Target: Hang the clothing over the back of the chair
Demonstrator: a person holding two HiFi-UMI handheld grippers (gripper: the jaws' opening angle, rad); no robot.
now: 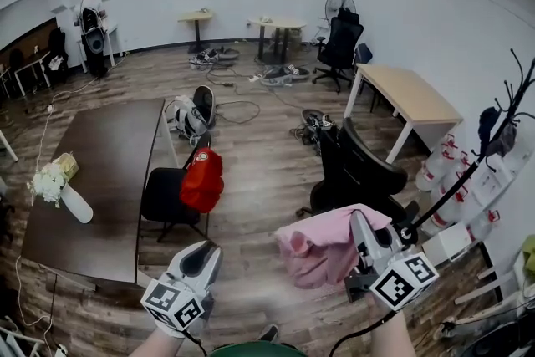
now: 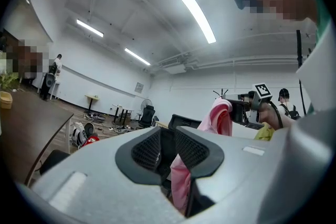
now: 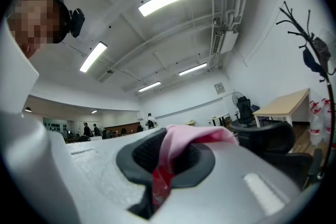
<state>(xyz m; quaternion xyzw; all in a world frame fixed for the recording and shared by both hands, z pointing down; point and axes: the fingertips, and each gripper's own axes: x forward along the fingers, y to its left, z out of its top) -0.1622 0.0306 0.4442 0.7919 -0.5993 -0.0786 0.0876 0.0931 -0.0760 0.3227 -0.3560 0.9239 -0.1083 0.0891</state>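
Clothing [image 1: 318, 251], pink, hangs bunched in the air, clamped between the narrow jaws of the right gripper [image 1: 361, 223], just in front of the black office chair [image 1: 361, 171]. Left gripper [image 1: 202, 257] is apart from it, jaws a narrow slit apart and empty.

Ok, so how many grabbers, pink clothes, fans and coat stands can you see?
Grabbers: 2, the left grabber and the right grabber
Pink clothes: 1
Fans: 1
Coat stands: 1
Total: 5
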